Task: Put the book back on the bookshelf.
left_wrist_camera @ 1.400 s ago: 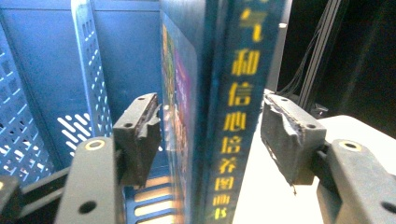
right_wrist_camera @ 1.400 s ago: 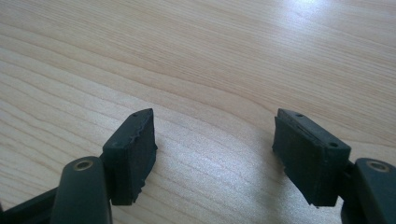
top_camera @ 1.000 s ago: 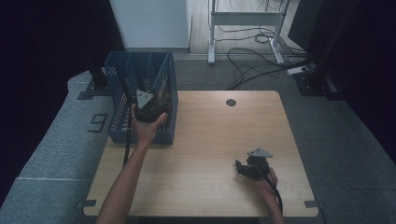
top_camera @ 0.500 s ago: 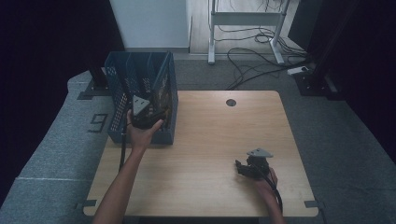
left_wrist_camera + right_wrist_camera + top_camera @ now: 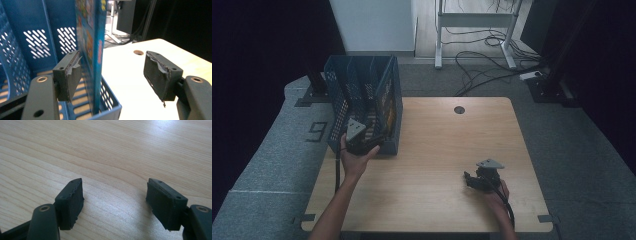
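Two grippers on view. Left gripper (image 5: 362, 141) hovered at near end of blue file rack (image 5: 343, 100), jaws released, straddling thin blue book (image 5: 96, 50) and rack's right wall without pressing either. Book stood upright in rack's rightmost slot. Right gripper (image 5: 477, 181) lay on worktop (image 5: 447, 145) well right of rack, jaws released, nothing between.

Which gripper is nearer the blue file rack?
Left. The left gripper is at the blue file rack, its open jaws either side of a book. The right gripper rests far off on the table.
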Motion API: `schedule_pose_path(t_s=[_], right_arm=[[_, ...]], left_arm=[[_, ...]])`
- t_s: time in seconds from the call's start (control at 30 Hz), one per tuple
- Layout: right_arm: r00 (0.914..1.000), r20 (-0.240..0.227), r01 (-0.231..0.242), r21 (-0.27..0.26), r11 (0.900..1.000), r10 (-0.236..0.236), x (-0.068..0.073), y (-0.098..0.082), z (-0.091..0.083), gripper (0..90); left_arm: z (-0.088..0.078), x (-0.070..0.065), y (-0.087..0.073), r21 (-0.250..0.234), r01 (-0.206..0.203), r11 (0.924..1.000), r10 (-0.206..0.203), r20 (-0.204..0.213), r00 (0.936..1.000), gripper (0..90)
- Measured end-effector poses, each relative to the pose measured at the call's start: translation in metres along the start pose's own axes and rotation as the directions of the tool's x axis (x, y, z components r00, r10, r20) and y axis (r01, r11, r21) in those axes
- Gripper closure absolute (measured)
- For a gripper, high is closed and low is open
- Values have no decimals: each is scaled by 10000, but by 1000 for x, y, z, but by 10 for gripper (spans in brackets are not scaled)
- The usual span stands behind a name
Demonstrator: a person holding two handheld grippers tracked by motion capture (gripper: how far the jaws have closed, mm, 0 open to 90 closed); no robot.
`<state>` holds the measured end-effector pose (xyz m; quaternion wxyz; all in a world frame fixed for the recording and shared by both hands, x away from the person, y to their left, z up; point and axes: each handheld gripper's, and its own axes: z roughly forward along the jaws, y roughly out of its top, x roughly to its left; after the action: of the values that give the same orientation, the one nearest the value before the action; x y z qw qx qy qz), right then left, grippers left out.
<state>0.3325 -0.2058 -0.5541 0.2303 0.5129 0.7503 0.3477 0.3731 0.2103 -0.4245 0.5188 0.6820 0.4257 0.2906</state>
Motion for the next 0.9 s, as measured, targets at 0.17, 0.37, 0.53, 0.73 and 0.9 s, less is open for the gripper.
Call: schedule_pose_path(t_s=[0.17,0.37,0.53,0.73,0.9], right_arm=[[10000,3,2,0,10000,-2,0,0,0,291],[10000,3,2,-2,10000,-2,0,0,0,291],[10000,6,-1,-2,10000,1,0,0,0,291],[10000,7,0,-1,10000,0,0,0,0,290],[10000,5,-3,2,10000,3,0,0,0,290]], left_arm=[[-9,-3,-11,132,160,9998,-166,461,9988,306],[-18,-9,-29,447,98,9990,-139,936,9955,302],[-25,-12,-53,964,494,9941,-637,1507,9865,300],[-31,-16,-75,1428,397,9890,-647,1747,9825,296],[-33,-15,-86,1684,495,9845,-826,1954,9772,294]])
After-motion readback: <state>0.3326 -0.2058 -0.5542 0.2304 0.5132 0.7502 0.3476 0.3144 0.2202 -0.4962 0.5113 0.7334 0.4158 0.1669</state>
